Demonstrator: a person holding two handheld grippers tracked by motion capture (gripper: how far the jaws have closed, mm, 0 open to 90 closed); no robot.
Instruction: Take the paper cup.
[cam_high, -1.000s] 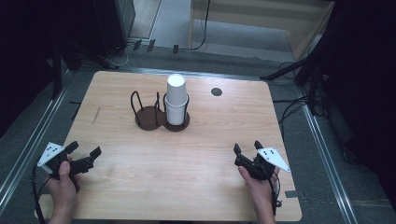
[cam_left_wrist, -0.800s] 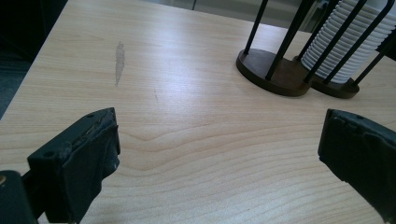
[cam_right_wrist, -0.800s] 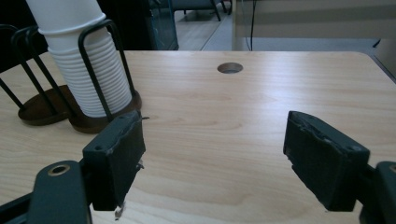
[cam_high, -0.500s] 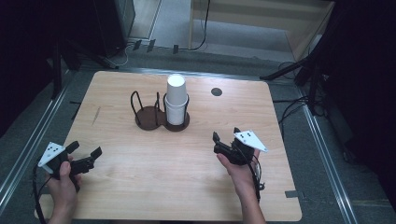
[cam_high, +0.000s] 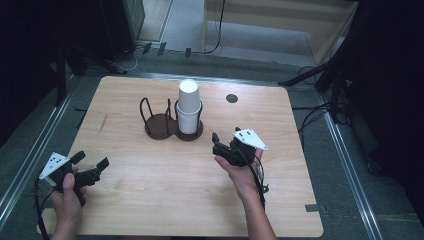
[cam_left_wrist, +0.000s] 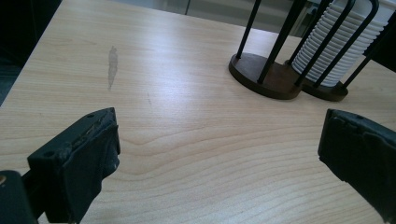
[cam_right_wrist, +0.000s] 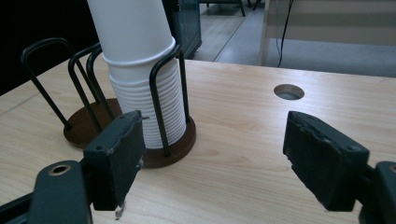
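Standing over the wooden surface (cam_high: 150, 200), a person holds a set of tongs in each hand, forearms coming in from the near edge. Largest after the surface is the dark double cup holder (cam_high: 172, 120), set a little left of centre toward the far side: two round brown bases touching, each ringed by black wire loops. Its left ring (cam_high: 157, 122) stands bare, while the right ring carries a stack of white paper cups (cam_high: 188, 107) that rises upright above the wires. In the right gripper view the stack (cam_right_wrist: 140, 70) shows many ribbed rims packed low down and smooth cups above them.

The right tongs (cam_high: 220, 144) hover near the holder, just to its right and a bit nearer the person, jaws spread wide and gripping nothing; the stack sits beyond the left jaw in that gripper's own view, apart from it. The left tongs (cam_high: 92, 167) hang at the near left of the surface, well apart from the holder, jaws also spread with only bare wood between them.

Smaller still, a round hole (cam_high: 231, 98) sits in the surface at the far right of the holder, and a faint grey smear (cam_left_wrist: 112, 65) marks the wood on the left.
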